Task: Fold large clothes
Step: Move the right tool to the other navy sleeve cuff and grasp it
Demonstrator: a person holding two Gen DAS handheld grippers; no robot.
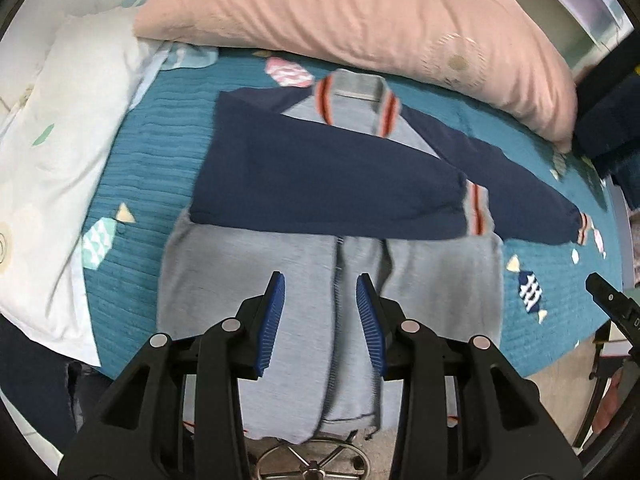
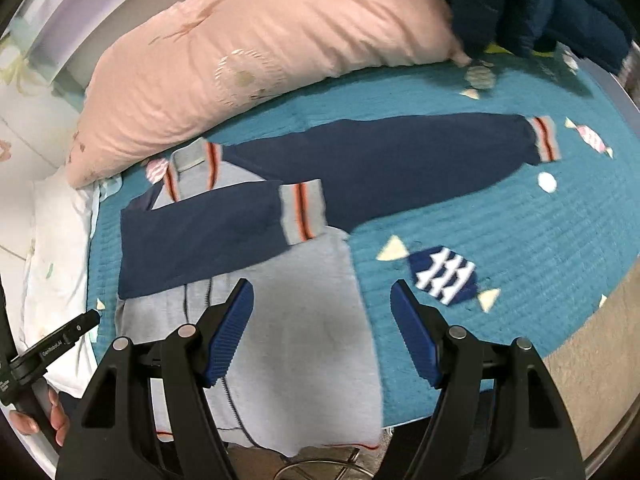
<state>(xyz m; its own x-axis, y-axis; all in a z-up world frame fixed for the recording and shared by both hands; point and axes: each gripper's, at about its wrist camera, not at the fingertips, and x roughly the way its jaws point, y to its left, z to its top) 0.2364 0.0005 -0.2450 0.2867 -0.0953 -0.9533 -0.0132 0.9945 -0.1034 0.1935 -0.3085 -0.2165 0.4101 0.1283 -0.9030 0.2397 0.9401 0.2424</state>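
A grey zip jacket [image 1: 280,280] with navy sleeves and orange-striped cuffs lies face up on a teal bedspread [image 1: 152,128]. Its left sleeve [image 1: 320,184] is folded across the chest, with the cuff [image 1: 476,210] near the jacket's right edge. The other sleeve [image 1: 532,204] lies stretched out to the right. My left gripper [image 1: 320,284] is open and empty above the zip of the lower jacket. My right gripper [image 2: 322,292] is open wide and empty above the jacket's [image 2: 288,320] right hem edge. The stretched sleeve [image 2: 400,160] and the folded cuff [image 2: 302,210] show ahead of it.
A long pink pillow [image 1: 360,12] lies along the far side of the bed. A white pillow [image 1: 60,140] lies on the left. Dark blue clothes [image 2: 540,4] are piled at the far right. A chair base [image 1: 312,460] stands on the floor below the bed edge.
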